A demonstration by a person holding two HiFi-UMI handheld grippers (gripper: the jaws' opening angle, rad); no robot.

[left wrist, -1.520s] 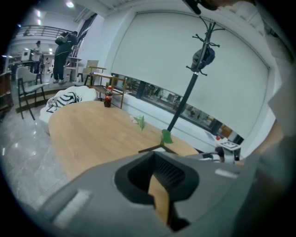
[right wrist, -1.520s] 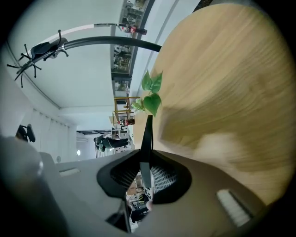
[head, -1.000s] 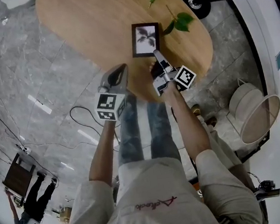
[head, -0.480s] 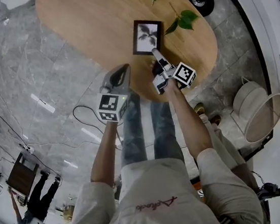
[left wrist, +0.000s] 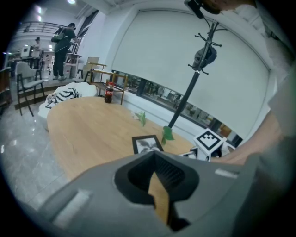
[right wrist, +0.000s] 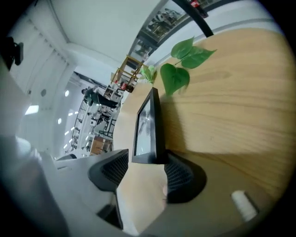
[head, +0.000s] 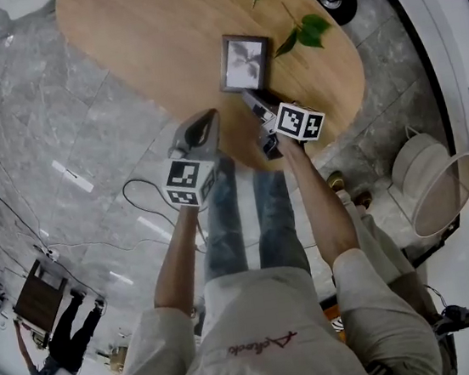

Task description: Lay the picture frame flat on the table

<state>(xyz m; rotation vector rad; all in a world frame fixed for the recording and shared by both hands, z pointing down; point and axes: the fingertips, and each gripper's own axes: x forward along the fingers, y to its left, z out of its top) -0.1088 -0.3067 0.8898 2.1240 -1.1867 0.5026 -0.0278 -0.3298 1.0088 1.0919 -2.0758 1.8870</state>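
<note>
The picture frame appears to lie face-up by the near edge of the oval wooden surface. Its lower end sits between the spread jaws of the right gripper, which have just been opening and press nothing. The left gripper hovers pressed together, empty. Stiff, light and probably glazed, the frame is best pinched at its border. Leaves lie near its right side; bare wood opens to the left.

The dark frame, with a grey leaf print, lay flat, its near edge between the jaws of the right claw, which had just been opening.
</note>
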